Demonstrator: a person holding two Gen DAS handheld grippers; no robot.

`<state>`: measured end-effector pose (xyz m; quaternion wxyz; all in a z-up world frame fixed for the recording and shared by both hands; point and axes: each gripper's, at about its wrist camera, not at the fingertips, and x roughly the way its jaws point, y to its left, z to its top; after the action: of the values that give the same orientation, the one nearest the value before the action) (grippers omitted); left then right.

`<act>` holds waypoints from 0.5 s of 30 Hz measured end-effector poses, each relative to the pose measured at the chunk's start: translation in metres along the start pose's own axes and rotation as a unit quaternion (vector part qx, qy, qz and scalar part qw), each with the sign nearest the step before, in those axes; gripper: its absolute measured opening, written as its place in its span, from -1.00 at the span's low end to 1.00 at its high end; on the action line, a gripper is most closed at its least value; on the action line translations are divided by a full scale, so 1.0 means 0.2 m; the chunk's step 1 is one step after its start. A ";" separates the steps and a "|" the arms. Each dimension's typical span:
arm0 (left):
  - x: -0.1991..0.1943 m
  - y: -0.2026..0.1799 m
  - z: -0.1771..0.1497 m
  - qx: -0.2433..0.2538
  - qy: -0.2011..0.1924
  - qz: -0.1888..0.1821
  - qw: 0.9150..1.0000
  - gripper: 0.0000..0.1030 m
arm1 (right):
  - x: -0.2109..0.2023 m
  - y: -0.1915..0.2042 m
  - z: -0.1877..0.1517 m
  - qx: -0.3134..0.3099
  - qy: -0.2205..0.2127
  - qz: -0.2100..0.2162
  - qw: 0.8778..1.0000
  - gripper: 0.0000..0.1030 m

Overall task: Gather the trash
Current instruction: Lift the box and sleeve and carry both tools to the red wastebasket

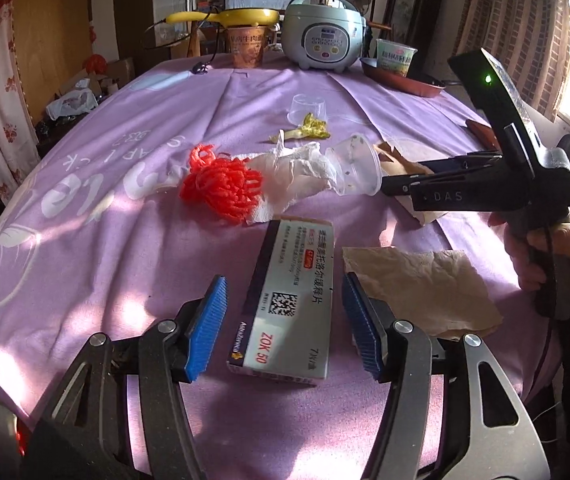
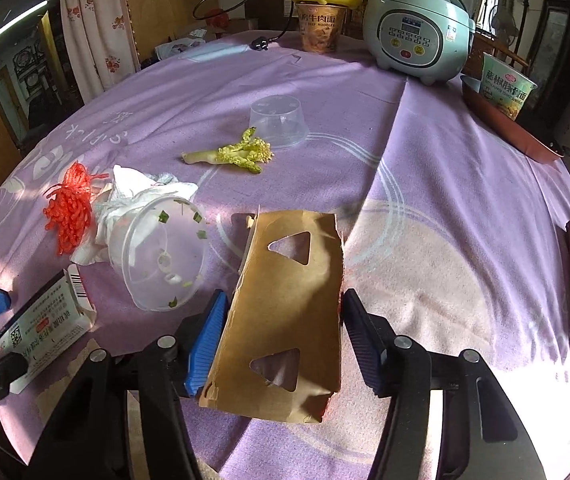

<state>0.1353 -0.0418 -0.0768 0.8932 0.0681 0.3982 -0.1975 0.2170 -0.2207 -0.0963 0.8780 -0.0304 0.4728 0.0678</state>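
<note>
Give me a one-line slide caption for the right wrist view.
Right tool open around a brown cardboard piece on the purple tablecloth.

Two clear plastic cups [image 2: 163,252] [image 2: 279,120], two noodle cups [image 2: 319,26] [image 2: 507,88], one medicine box [image 1: 291,300]

Brown paper [image 1: 425,288] — partly behind gripper [image 1: 285,328]
</note>
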 end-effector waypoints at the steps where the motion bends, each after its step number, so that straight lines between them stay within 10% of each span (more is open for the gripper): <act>1: 0.02 -0.01 0.00 0.003 0.005 0.001 1.000 0.14 | 0.00 0.00 0.00 0.000 -0.001 0.001 1.000 0.12; 15: -0.05 0.01 0.01 -0.015 -0.023 -0.007 1.000 -0.09 | -0.12 -0.09 -0.01 0.050 -0.053 0.039 0.997 0.12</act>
<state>0.1319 -0.0373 -0.0688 0.9016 0.0468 0.3809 -0.1995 0.2056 -0.2407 -0.0783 0.8988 0.0355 0.4294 0.0800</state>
